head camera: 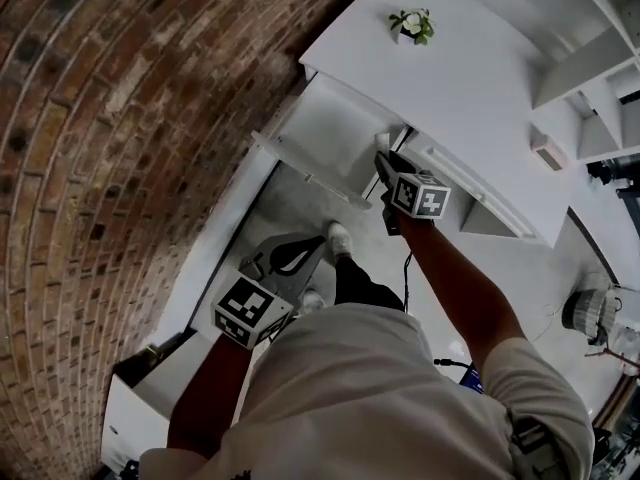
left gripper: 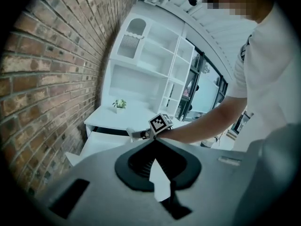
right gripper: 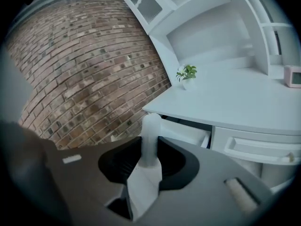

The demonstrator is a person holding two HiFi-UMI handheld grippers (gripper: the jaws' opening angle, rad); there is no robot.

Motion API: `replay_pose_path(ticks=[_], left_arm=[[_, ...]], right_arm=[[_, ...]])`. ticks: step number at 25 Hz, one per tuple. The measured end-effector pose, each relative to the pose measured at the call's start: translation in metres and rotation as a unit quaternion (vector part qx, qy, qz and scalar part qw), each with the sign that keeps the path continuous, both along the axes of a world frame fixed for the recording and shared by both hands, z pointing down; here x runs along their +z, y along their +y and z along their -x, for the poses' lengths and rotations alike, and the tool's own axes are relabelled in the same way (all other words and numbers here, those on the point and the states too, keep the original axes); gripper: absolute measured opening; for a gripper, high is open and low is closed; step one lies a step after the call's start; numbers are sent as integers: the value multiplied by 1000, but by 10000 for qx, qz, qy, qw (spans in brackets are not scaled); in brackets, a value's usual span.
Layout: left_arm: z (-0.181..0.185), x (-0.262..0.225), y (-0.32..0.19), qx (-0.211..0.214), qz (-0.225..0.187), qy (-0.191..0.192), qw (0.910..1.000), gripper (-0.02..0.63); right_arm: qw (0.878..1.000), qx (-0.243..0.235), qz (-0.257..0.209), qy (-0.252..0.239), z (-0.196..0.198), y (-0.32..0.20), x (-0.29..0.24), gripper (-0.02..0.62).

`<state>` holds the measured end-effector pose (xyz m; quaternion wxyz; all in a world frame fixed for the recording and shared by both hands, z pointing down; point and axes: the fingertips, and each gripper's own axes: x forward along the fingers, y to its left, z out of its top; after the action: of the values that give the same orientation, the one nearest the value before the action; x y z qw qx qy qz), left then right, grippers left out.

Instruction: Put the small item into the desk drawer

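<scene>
My right gripper (head camera: pixel 386 161) (right gripper: pixel 149 144) is shut on the small item (right gripper: pixel 150 126), a white rounded stick that pokes out past its jaws. It hovers just above the right end of the open desk drawer (head camera: pixel 335 133) (right gripper: pixel 188 132). In the left gripper view the small item (left gripper: pixel 132 133) shows at the tip of the right gripper (left gripper: pixel 141 134), over the drawer (left gripper: pixel 101 144). My left gripper (head camera: pixel 285 258) (left gripper: pixel 153 142) hangs low by the person's leg, well short of the desk, with its jaws together and nothing in them.
The white desk (head camera: pixel 470 88) stands against a brick wall (head camera: pixel 110 148), with a small potted plant (head camera: pixel 412 25) (right gripper: pixel 186 73) on it. A pink box (right gripper: pixel 294 76) sits on the desk's right. Beside the open drawer is a closed drawer (right gripper: pixel 256 146). A fan (head camera: pixel 590 313) stands on the floor.
</scene>
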<state>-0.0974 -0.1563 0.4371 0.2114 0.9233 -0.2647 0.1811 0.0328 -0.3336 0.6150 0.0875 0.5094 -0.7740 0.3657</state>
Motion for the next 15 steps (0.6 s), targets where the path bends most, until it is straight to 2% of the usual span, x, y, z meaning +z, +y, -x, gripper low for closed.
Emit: replay_pose_path(ticks=[7,15], left_arm=[[-19,16,-57,-56,227,-45,9997,6],[-26,33,-100,-150,449,-90,9988,5]], right_arm=[[9965,-137,496,653,-7,-61,72,124],[9886,-129,988,1127,-8,-111,136,124]])
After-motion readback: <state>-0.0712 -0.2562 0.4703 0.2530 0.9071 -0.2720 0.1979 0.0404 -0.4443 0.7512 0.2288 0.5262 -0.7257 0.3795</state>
